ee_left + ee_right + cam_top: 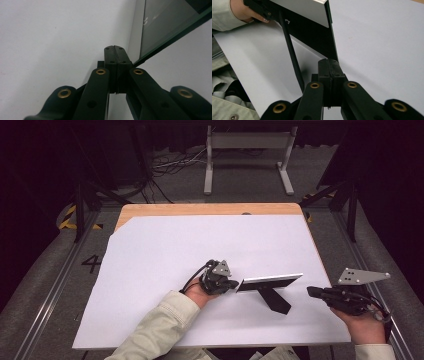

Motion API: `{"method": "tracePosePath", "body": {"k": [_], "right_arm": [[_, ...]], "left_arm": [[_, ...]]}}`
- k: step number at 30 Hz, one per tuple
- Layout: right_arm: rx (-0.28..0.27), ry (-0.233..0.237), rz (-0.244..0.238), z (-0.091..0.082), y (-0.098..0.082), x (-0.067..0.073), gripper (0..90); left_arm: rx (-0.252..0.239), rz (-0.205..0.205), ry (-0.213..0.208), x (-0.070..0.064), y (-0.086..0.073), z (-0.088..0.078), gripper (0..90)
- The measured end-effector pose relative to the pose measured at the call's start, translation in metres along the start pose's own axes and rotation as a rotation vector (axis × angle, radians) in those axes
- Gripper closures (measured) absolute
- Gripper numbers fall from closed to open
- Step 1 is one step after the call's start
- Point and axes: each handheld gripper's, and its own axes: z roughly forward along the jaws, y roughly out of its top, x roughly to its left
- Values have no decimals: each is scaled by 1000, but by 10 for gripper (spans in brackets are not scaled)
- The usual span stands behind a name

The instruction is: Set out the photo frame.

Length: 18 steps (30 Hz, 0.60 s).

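Near the table's front edge, centre-right: picture frame [270, 282], upright on its rear strut [274, 300], standing on white sheet [165, 260]. Left gripper [234, 284], jaws pressed together, touches the frame's left end. Right gripper [312, 291], jaws together, lies just beside its right end. Risk, judged: a sideways push topples the frame, since nothing grips it.

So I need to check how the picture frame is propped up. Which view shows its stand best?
The high view: the whole picture frame stands with its stand splayed toward the person. The right gripper view shows the stand edge-on; the left gripper view catches just a glass corner.
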Motion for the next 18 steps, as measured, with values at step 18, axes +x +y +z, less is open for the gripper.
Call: {"method": "tracePosePath", "body": {"k": [18], "right_arm": [[-19,9,9,-6,-3,1,895]], "left_arm": [[41,30,-71,3,1,6,900]]}}
